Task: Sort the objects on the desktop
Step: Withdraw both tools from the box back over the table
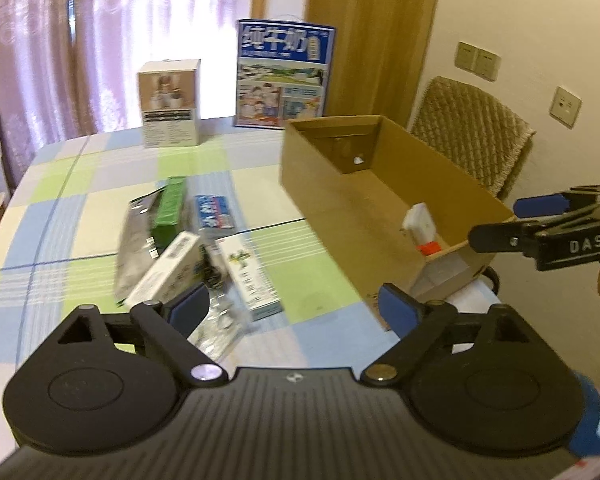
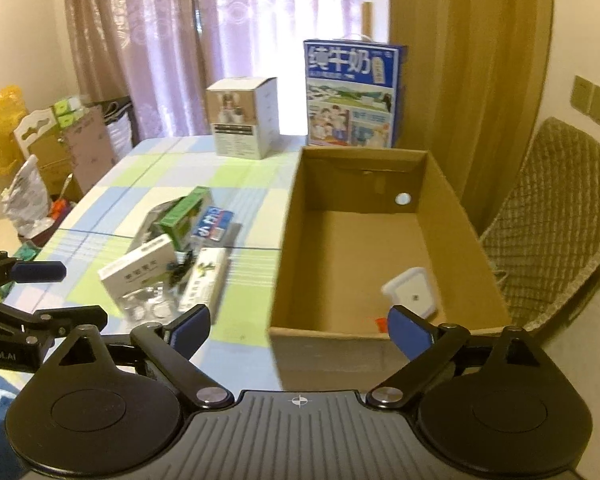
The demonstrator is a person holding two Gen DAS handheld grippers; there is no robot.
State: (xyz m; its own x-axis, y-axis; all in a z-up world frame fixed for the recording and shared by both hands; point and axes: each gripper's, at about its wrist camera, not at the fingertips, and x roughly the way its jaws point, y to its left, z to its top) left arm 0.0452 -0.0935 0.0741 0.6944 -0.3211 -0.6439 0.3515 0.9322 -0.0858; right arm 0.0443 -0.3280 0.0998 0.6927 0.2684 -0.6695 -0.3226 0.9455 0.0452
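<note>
My left gripper (image 1: 294,308) hangs above the checked blue, green and cream tablecloth (image 1: 80,208), its jaws spread wide with nothing between them. My right gripper (image 2: 300,326) is likewise released and empty, jaws wide apart, poised over the near wall of the open brown cardboard box (image 2: 464,224).

Ahead of my left jaws and a little to their left lies the pile to be sorted: a white rectangular carton with green print (image 1: 250,276) just beyond the left fingertip, a white flat medicine box (image 1: 168,268) leaning beside it, a crinkled silver foil pouch (image 1: 134,236) further left, a green carton (image 1: 170,208) resting on top of the pouch, and a blue and white packet (image 1: 214,210) behind them. A clear blister sheet (image 1: 220,324) lies right by my left fingertip.

Inside the cardboard box, just beyond my right jaws, sits a white square plastic item (image 2: 412,292) against the near end, with a small red piece (image 2: 380,323) beside it.

Far beyond both jaws, at the table's back edge, stand a white cube-shaped carton (image 2: 242,118) and a tall blue milk carton pack (image 2: 352,96). A quilted beige chair back (image 2: 556,216) is to the right of the box.
</note>
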